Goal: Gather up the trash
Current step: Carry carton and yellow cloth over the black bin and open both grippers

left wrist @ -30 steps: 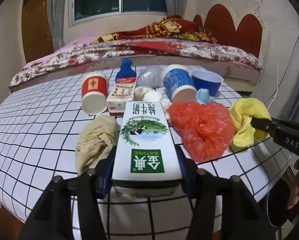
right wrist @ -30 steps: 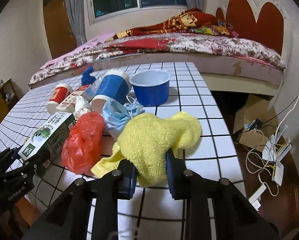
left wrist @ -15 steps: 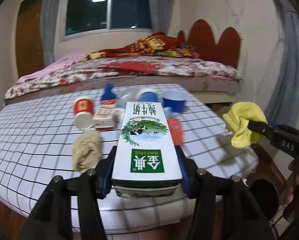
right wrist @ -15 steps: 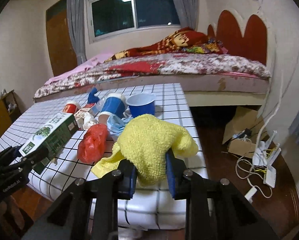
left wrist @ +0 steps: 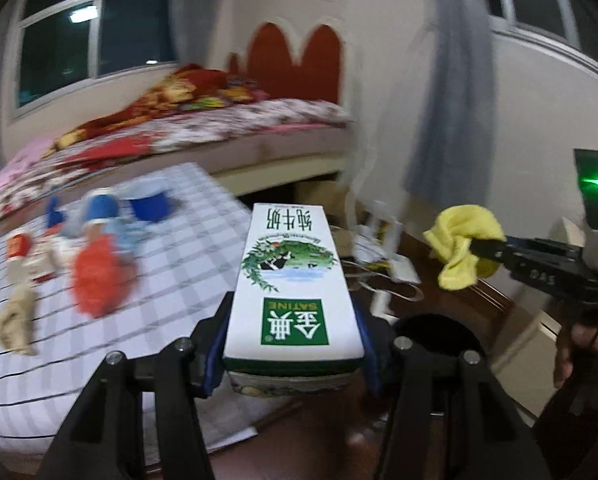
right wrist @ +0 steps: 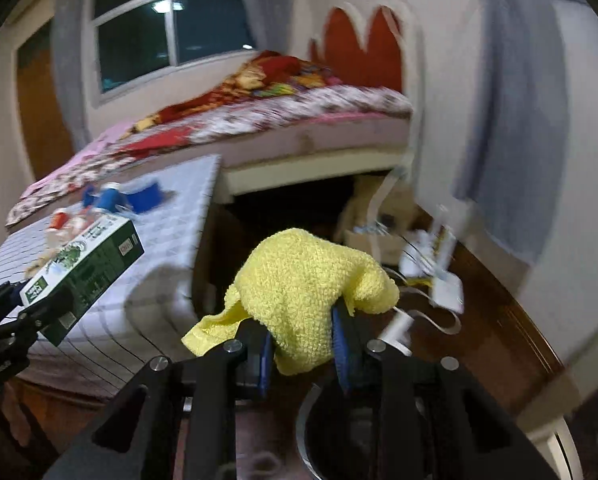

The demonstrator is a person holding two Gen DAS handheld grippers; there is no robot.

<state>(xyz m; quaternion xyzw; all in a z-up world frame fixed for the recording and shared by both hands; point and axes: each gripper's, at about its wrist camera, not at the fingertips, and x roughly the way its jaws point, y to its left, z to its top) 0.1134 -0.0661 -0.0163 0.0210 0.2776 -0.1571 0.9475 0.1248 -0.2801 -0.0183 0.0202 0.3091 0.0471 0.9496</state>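
My left gripper [left wrist: 293, 344] is shut on a white and green milk carton [left wrist: 293, 284] and holds it in the air past the table's right edge. My right gripper [right wrist: 303, 344] is shut on a crumpled yellow cloth [right wrist: 303, 280], which also shows in the left wrist view [left wrist: 463, 246]. The carton shows at the left of the right wrist view [right wrist: 83, 264]. A dark round bin [left wrist: 435, 334] sits on the floor below both grippers; its rim [right wrist: 303, 432] shows under the right gripper.
The checked table [left wrist: 171, 280] at the left holds a red plastic bag [left wrist: 99, 280], a beige rag [left wrist: 17, 320], paper cups [left wrist: 19, 248], a blue bowl [left wrist: 151, 204]. A bed [left wrist: 203, 132] stands behind. Cables and white adapters [right wrist: 435, 276] and a cardboard box lie on the floor.
Both grippers have swung right, away from the table, carrying the carton and the yellow cloth. They now hang over the floor by the dark bin.
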